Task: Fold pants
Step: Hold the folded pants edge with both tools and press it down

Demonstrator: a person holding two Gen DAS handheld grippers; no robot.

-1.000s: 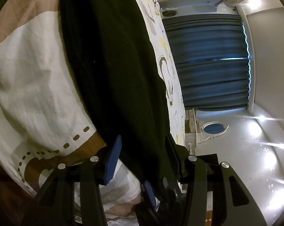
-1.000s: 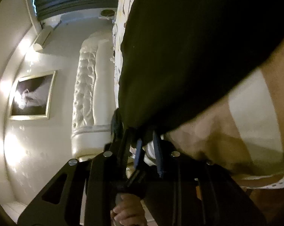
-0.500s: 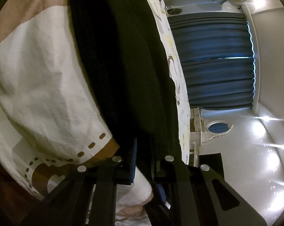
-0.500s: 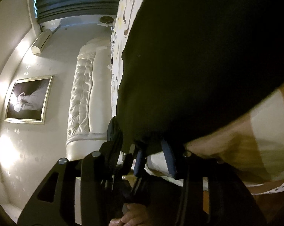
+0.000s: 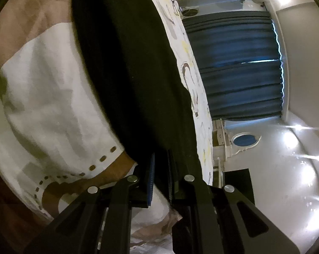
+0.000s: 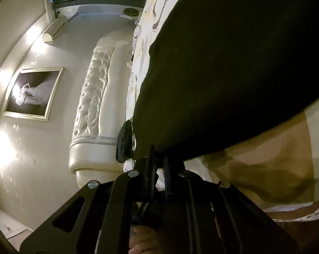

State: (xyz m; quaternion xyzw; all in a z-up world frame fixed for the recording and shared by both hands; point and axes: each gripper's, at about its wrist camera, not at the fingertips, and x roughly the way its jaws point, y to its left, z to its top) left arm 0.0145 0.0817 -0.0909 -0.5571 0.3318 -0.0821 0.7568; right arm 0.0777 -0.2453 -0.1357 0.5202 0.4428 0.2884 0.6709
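The black pants (image 5: pixel 127 67) lie spread on a bed with a white and brown patterned cover (image 5: pixel 43 97). My left gripper (image 5: pixel 160 167) is shut on the near edge of the pants, the fabric pinched between its blue-padded fingers. In the right wrist view the pants (image 6: pixel 233 63) fill the upper right, and my right gripper (image 6: pixel 158 160) is shut on their near edge at the bed's rim. A bunched black bit of fabric (image 6: pixel 124 141) hangs just left of the right fingers.
Dark blue curtains (image 5: pixel 235 63) hang behind the bed. A cream tufted headboard (image 6: pixel 91 110) and a framed picture (image 6: pixel 32 93) stand on the wall. A white dresser with an oval mirror (image 5: pixel 244 140) is beside the bed. The brown cover edge (image 6: pixel 265 169) drapes down.
Both grippers have closed on the near edge of the pants: the left went from wide open to shut, the right narrowed fully. Both moved slightly closer to the bed's edge.
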